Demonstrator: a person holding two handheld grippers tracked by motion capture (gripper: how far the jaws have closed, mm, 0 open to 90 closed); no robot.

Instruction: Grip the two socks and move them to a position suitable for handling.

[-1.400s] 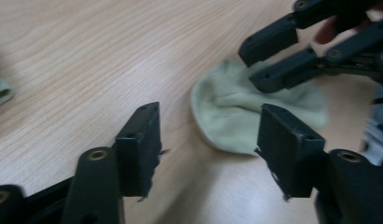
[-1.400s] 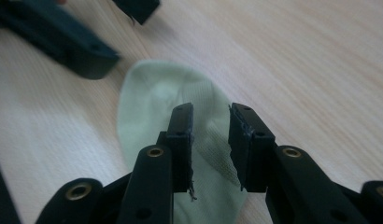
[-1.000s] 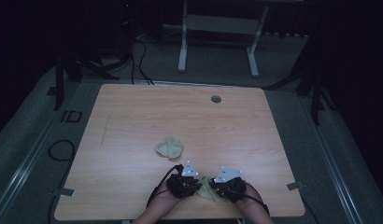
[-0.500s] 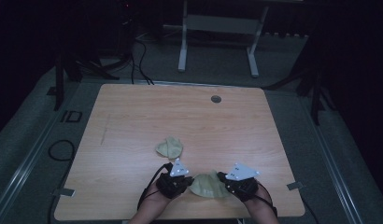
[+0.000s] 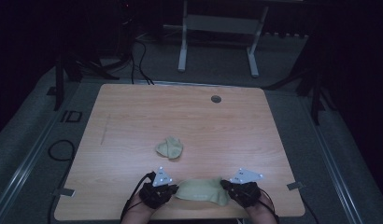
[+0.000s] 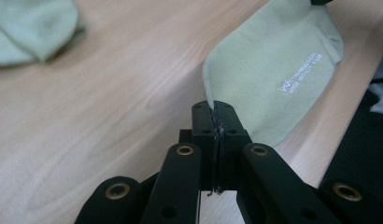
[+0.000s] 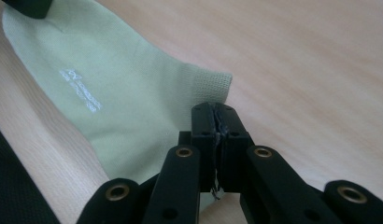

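A pale green sock (image 5: 201,190) with small white lettering is stretched between my two grippers near the front edge of the wooden table (image 5: 180,116). My left gripper (image 5: 173,190) is shut on the sock's left edge; the left gripper view shows its jaws (image 6: 216,109) pinching the fabric (image 6: 273,65). My right gripper (image 5: 225,186) is shut on the other end, beside the ribbed cuff, where its jaws (image 7: 216,112) clamp the cloth (image 7: 124,93). A second pale green sock (image 5: 169,147) lies crumpled on the table behind the first one, also seen in the left gripper view (image 6: 31,28).
A round cable hole (image 5: 216,99) sits near the table's far edge. Behind the table stand a white desk frame (image 5: 217,28) and dark stands, with cables (image 5: 138,56) on the grey floor. The room is dim.
Both hands have moved apart, the left one leftward and the right one rightward. The sock, bunched between them before, is now drawn out flat between the grippers.
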